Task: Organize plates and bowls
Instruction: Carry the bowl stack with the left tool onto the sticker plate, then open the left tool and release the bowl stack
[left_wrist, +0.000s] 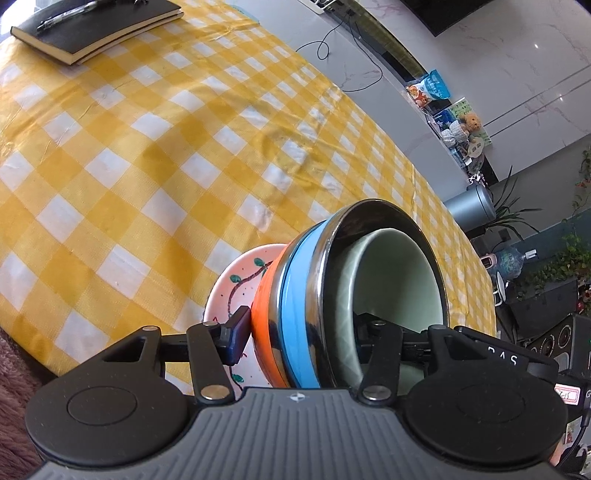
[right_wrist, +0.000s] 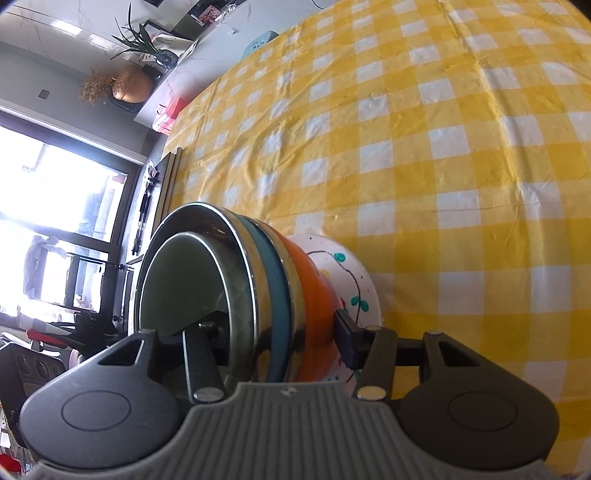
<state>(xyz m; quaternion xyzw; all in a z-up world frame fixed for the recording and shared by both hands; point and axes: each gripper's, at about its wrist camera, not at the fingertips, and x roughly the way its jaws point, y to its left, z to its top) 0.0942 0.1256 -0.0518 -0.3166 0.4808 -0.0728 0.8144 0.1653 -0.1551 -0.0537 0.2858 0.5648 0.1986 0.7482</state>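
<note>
Each gripper, left gripper (left_wrist: 295, 341) and right gripper (right_wrist: 269, 328), clamps the nested bowls (left_wrist: 354, 295) by opposite walls, over the painted plate (left_wrist: 236, 280) on the checked tablecloth (left_wrist: 147, 147); uneven pull could slide the loose green bowl (left_wrist: 399, 280) out. Farther off only a notebook (left_wrist: 99, 29) lies, well clear

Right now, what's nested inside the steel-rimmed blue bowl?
A pale green bowl sits inside the blue bowl, its hollow showing nothing. An orange bowl and patterned plate sit beneath. The stack's base and the green bowl's lower wall are hidden by gripper parts.
</note>
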